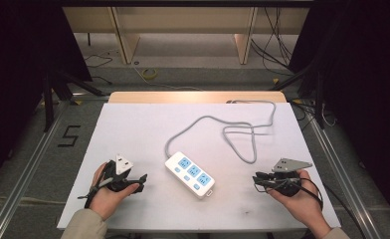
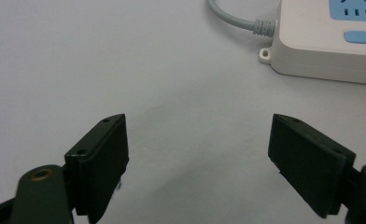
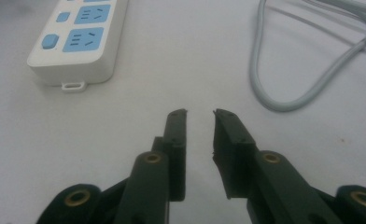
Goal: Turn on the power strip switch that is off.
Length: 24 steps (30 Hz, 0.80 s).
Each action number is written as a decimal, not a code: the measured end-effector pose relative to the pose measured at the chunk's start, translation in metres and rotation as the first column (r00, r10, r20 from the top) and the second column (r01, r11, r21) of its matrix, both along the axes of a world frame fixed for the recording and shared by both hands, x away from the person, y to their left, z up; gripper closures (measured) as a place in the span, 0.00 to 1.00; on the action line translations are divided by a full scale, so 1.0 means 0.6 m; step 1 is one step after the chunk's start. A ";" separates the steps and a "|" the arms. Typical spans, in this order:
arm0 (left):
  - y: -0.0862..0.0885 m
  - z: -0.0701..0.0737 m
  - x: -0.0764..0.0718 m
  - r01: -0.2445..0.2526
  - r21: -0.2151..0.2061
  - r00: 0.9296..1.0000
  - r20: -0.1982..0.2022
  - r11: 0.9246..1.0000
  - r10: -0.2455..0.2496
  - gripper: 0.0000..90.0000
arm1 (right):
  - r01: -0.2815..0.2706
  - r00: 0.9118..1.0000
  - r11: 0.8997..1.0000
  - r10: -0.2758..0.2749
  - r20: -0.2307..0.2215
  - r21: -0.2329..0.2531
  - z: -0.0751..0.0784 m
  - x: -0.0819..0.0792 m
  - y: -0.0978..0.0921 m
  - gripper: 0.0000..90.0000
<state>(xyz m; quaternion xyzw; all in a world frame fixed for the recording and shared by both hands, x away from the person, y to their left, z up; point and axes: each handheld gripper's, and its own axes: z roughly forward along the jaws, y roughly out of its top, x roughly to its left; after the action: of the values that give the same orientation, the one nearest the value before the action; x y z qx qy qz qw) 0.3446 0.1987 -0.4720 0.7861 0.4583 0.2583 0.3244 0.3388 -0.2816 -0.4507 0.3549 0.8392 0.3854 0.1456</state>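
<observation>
**A:** What is on the surface (image 1: 133, 129) in front of you?

**B:** A white power strip (image 1: 189, 174) lies near the middle of the white surface, set at a slant. It has three blue sockets in a row, each with a small blue button beside it. Nothing is plugged into any socket. Its grey cord (image 1: 233, 132) leaves the far end of the strip, curves away from you, loops back on itself to your right, and runs to the far edge of the surface.

**A:** Where are your two grippers?

**B:** Your left hand (image 1: 108, 191) holds the left gripper (image 2: 197, 158) low over the surface, to the left of the strip and apart from it. Its jaws stand wide, with bare surface between them. In the left gripper view, the cord end of the strip sits ahead and to the right.

Your right hand (image 1: 297, 196) holds the right gripper (image 3: 200, 116) to the right of the strip, also apart from it. Its jaws stand narrow, a slim gap between them, gripping nothing. In the right gripper view, the strip's near end lies ahead to the left, and the cord's loop ahead to the right.
</observation>
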 end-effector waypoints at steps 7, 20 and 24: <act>0.001 0.001 0.001 -0.011 -0.005 1.000 0.003 1.000 0.011 0.23 | 0.002 1.000 0.999 -0.002 0.001 -0.035 0.010 0.003 0.002 1.00; 0.003 0.004 0.001 -0.033 -0.014 0.999 0.008 0.999 0.034 0.25 | 0.015 0.999 0.998 -0.018 -0.042 -0.066 0.026 0.014 0.006 1.00; 0.003 0.004 0.001 -0.036 -0.018 0.999 0.009 0.999 0.036 0.25 | 0.015 0.999 0.998 -0.018 -0.043 -0.067 0.027 0.015 0.009 1.00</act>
<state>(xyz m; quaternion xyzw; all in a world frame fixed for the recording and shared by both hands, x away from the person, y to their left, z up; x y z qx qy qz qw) 0.3454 0.2005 -0.4695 0.7736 0.4730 0.2636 0.3291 0.3478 -0.2762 -0.4345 0.3650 0.8516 0.3484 0.1422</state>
